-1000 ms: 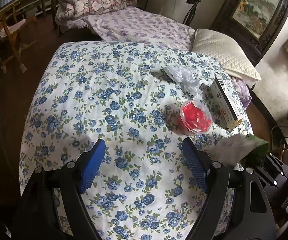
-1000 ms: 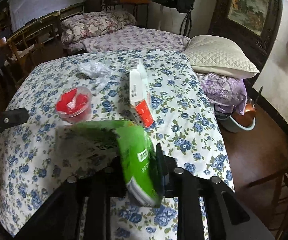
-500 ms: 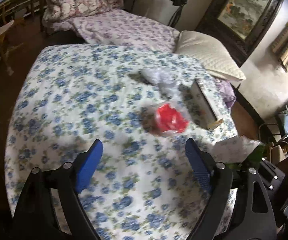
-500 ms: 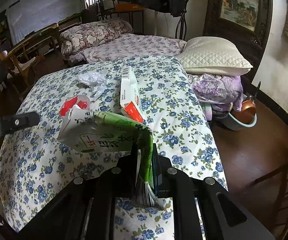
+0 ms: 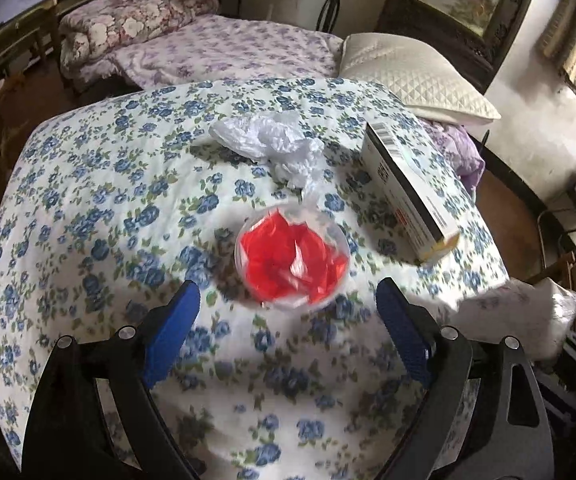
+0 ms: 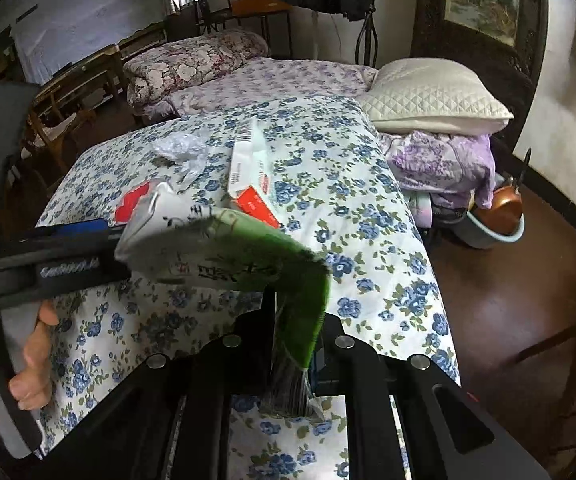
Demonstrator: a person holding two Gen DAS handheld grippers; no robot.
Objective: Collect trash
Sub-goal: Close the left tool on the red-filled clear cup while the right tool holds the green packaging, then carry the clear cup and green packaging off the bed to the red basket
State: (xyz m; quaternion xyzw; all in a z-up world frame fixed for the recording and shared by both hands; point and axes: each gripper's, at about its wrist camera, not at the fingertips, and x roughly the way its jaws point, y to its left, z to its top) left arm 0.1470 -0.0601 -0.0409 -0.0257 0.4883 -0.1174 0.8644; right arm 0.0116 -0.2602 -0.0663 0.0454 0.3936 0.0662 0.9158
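The left gripper [image 5: 288, 320] hovers with its blue jaws spread wide just short of a clear plastic cup [image 5: 292, 258] stuffed with red wrapping, nothing between the pads yet, while the right gripper [image 6: 294, 344] stays pinched shut on a green-and-white snack bag [image 6: 223, 252] held up over the near edge of the floral bedspread [image 5: 99, 184]; beyond the cup lie a crumpled clear plastic bag [image 5: 267, 140], its tail trailing down to the cup's rim, and a long cardboard box [image 5: 404, 188] just to the right, with a white quilted pillow [image 5: 416, 76] at the far corner. The thin cup sits on soft quilting, so a squeeze that is too hard could crumple it and spill the red scraps, and an off-centre close could tip it or drag the plastic bag along. Compared with a second ago, the left jaws have just been opening further, the cup has come from off to the right to a spot centred ahead of the fingers, and the snack bag's free end has swung up, hiding most of the cup from the right camera
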